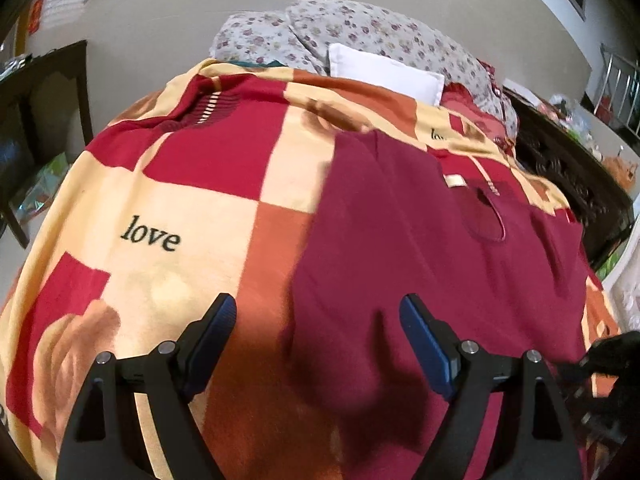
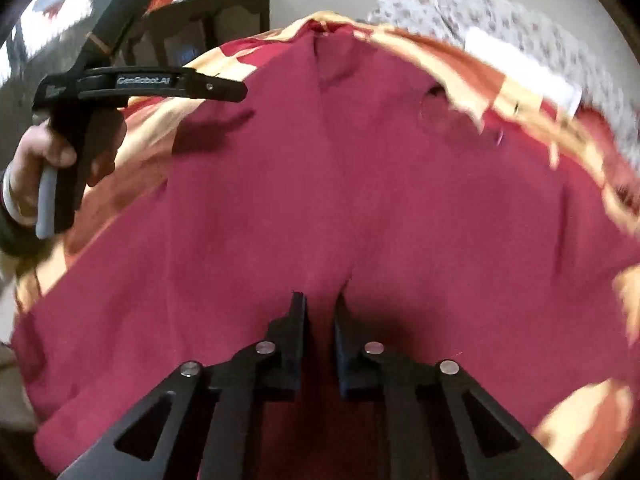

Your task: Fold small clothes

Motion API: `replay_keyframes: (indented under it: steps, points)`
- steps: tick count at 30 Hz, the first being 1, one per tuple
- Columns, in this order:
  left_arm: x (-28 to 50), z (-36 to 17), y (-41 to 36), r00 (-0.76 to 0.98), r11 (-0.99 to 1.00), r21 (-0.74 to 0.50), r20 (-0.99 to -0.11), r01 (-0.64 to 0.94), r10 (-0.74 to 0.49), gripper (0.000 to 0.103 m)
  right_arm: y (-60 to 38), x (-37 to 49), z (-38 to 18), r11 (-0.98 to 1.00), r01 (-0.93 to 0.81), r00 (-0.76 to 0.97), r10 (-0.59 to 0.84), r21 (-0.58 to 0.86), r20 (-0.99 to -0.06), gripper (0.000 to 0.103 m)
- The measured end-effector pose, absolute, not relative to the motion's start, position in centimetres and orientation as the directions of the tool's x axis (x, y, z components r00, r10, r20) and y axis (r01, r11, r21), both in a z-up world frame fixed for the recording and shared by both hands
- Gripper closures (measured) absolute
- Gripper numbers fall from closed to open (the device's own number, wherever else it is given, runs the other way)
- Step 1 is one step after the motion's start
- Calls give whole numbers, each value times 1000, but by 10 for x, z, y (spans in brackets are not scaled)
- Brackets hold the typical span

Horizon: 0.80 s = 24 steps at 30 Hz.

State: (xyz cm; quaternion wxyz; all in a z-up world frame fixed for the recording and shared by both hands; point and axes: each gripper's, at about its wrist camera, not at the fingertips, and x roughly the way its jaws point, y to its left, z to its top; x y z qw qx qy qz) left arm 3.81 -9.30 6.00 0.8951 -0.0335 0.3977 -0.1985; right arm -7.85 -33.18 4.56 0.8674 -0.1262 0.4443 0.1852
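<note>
A dark red T-shirt lies spread on a checked blanket on a bed, its neck opening toward the far right. My left gripper is open and empty, held above the shirt's near left edge. My right gripper is shut on a pinched fold of the red T-shirt at its near edge; a crease runs away from the fingers. The left gripper also shows in the right wrist view, held in a hand at the upper left, over the shirt's left side.
Floral pillows and a white cushion lie at the head of the bed. A dark wooden table stands at the left, dark carved furniture at the right. The blanket reads "love".
</note>
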Motion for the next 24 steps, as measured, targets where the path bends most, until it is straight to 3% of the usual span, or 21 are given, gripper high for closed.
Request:
replay_keyframes:
  steps: [5, 7, 12, 16, 24]
  points:
    - [38, 63, -88, 620, 921, -228, -686, 314, -382, 20, -362, -76, 81, 921, -353, 631, 104, -164, -769, 98]
    - [39, 61, -89, 617, 922, -231, -689, 312, -381, 20, -381, -73, 89, 941, -313, 642, 107, -132, -759, 98]
    - [46, 54, -94, 611, 928, -226, -702, 294, -365, 20, -407, -61, 77, 936, -120, 699, -157, -331, -698, 98]
    - [46, 57, -99, 609, 927, -226, -703, 298, -367, 20, -411, -31, 67, 908, -60, 714, -252, -415, -654, 98]
    - [53, 65, -114, 629, 929, -198, -690, 312, -358, 18, -423, 0, 75, 932, -5, 739, -241, -362, -629, 97]
